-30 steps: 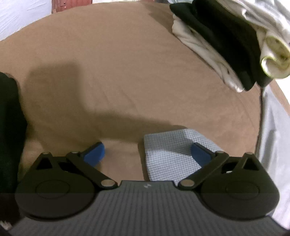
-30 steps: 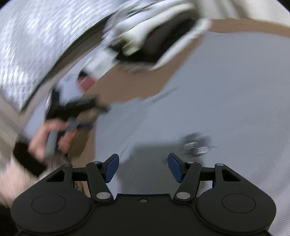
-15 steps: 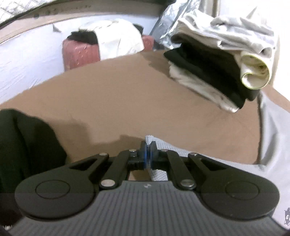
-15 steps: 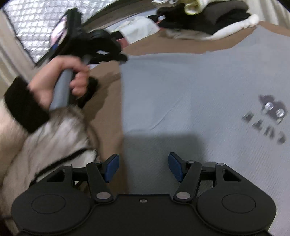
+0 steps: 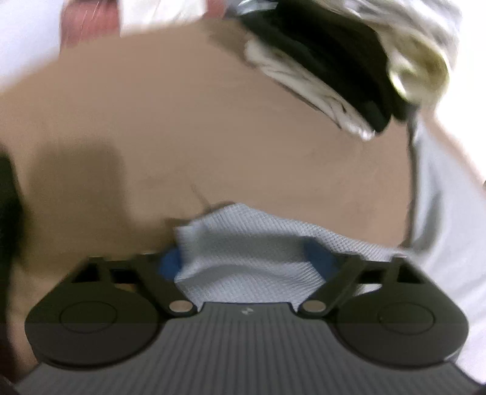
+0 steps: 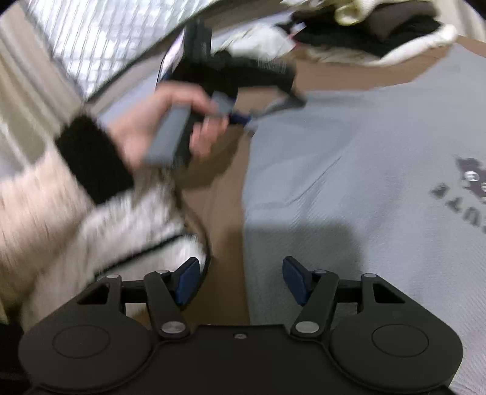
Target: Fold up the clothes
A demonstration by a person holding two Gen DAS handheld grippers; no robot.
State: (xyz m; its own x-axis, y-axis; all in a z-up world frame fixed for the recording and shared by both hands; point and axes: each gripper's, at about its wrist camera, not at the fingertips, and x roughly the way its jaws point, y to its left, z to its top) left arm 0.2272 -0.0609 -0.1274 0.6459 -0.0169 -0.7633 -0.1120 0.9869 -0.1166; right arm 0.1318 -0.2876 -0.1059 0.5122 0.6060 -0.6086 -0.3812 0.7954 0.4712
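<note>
Left gripper (image 5: 244,259), jaws wide apart, just opened, grey shirt corner (image 5: 243,231) slack between them (right gripper (image 6: 242,281) agape too, empty).

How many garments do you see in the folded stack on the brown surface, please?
4: white garment at the bottom, black garment above, pale grey garment on top, cream yellow-edged roll at its end; others may be hidden.

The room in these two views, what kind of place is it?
Probably a home bedroom: a brown bedsheet, a pile of folded clothes and a grey T-shirt spread flat.
</note>
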